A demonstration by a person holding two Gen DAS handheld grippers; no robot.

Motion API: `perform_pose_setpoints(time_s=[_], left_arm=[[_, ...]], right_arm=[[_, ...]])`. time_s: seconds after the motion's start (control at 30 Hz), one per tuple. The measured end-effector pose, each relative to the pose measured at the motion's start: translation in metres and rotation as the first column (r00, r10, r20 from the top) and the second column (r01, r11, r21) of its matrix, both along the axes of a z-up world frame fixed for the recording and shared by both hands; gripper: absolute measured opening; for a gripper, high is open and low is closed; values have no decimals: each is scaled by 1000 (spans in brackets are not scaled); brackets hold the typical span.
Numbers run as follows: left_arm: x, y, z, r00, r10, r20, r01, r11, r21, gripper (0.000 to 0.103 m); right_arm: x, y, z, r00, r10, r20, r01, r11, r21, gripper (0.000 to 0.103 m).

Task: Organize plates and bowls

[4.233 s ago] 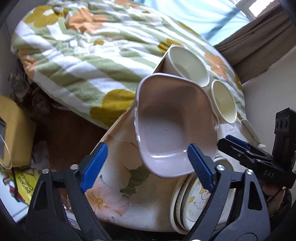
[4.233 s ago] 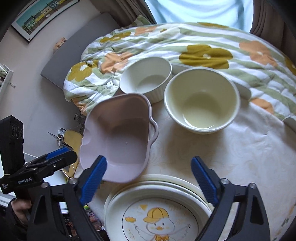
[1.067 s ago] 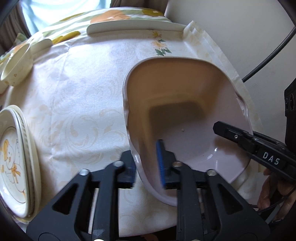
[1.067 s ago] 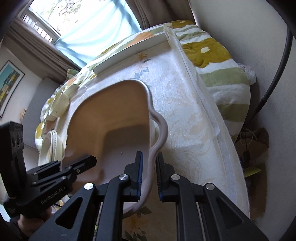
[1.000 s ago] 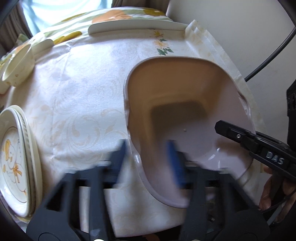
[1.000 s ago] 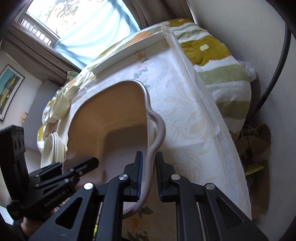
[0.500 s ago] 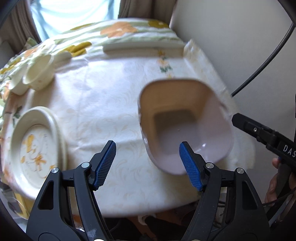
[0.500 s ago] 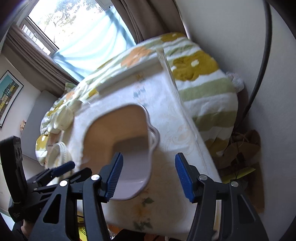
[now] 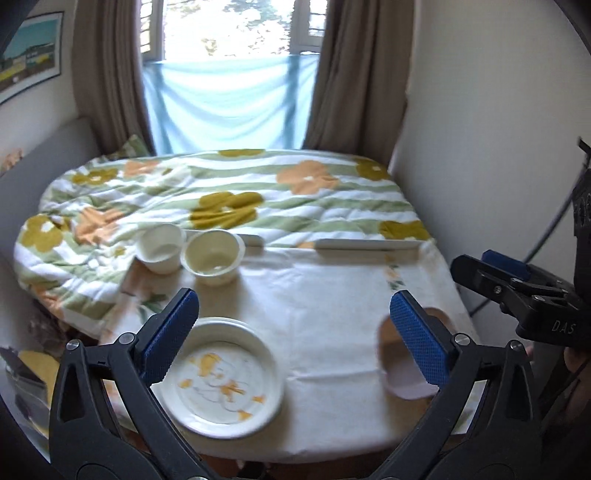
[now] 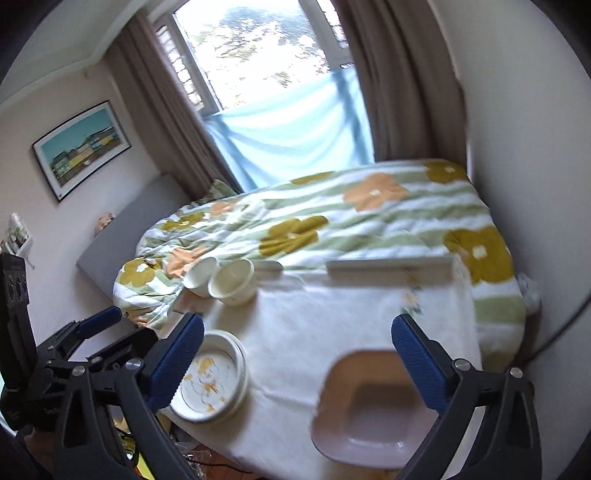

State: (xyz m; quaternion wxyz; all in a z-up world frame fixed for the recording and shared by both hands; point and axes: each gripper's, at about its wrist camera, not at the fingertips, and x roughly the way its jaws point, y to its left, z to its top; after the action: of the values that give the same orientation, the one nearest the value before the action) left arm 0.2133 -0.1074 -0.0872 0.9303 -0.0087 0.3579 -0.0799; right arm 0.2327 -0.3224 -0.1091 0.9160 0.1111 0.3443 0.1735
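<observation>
Surface (image 9: 332,295): cloth-covered, beside bed (image 9: 229,192).
Pink dish (image 10: 373,413): on surface, free.
Left hand-held gripper (image 9: 295,332): jaws opening, empty.
Right hand-held gripper (image 10: 299,354): jaws opening, empty.

Blown-out daylight from the window (image 9: 236,26) (soft motion blur below), fisheye-bent edges.

White-clothed table (image 9: 325,295); stacked plates (image 9: 221,373) at seven o'clock; pink dish (image 10: 369,410) at four; two bowls (image 9: 214,254) at eleven.
</observation>
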Motion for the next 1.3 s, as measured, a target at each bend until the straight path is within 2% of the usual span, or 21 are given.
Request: perform_pose_setpoints(time_s=[0.07,0.23,0.37,0.47,0.57,0.7,0.8,0.83,0.97,1.03,1.2,1.27,1.3], left_arm=[[16,24,0,999,33,-20,-33,999,-16,103],[65,92,-15,986,113,-120,-129,982,-136,103],[110,136,-40,969,141,-204,-173,974,-147,103],[143,156,-64,955,132,-266,-180,970,-163,102],[177,172,-96,932,110,-347,-183,965,-186,89],[217,181,-145,885,53,-463,-172,961,-218,69],[238,179,-173,864,19,-503,-153,962,-225,55],[245,180,-180,858,12,-514,-151,962,-229,50],[263,179,-203,837,-8,-547,-149,959,-242,41],[270,179,-211,832,-10,-555,-147,960,-238,32],[280,178,-222,827,-12,-562,-143,962,-231,25],[282,177,-225,824,-15,-566,-137,964,-227,22],[283,176,-226,824,-19,-566,-133,965,-227,16]], right_arm=[[14,18,4,999,28,-15,-29,999,-29,101],[55,61,9,999,36,-14,-36,999,-34,101],[97,94,-2,997,47,-68,-51,997,-51,101],[134,122,-22,988,55,-147,-65,996,-66,101],[164,142,-49,968,48,-248,-70,994,-81,101],[195,166,-88,940,31,-339,-61,995,-80,100],[213,178,-116,915,21,-402,-52,996,-67,84],[217,180,-125,905,19,-426,-48,997,-58,76],[232,187,-155,865,9,-502,-26,999,-26,58],[237,190,-164,852,8,-523,-25,999,-27,53],[249,198,-178,833,28,-552,-42,999,-13,43],[252,201,-183,823,46,-566,-52,999,6,32],[253,202,-186,820,55,-570,-58,998,13,31]])
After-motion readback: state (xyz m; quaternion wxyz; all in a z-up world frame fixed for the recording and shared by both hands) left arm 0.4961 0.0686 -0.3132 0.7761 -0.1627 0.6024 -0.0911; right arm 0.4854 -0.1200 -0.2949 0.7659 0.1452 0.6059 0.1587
